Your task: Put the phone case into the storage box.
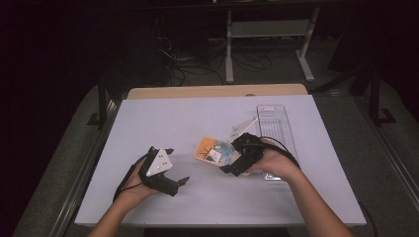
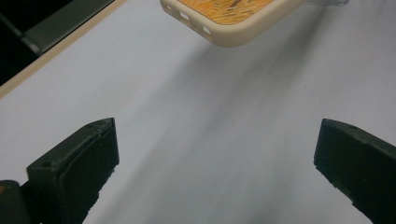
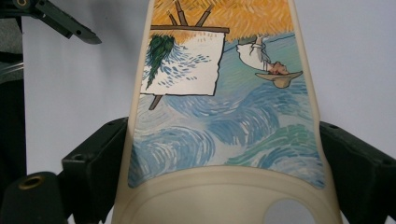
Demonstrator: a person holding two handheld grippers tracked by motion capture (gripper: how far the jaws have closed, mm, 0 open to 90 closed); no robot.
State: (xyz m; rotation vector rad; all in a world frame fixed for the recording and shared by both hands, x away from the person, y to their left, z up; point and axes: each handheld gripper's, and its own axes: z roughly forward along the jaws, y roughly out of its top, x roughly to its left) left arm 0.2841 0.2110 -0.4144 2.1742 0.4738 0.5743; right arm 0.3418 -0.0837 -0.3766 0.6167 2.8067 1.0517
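The phone case (image 3: 224, 116), cream-rimmed with a painted back, is gripped across its width near the camera-cutout end by the jaws of the right gripper (image 1: 232, 165) and is held lifted just above the worktop (image 1: 163, 118), left of the clear plastic tray (image 1: 276, 123). The left gripper (image 1: 174, 165) is held apart to the left with its jaws spread wide and nothing between them. The step in hand is judged to be carrying the case. A firm squeeze should be kept on both rims, since the smooth, slightly flexible shell could be bowed or slipped. The case should be kept level, and the free end could be steadied by the left gripper if needed.
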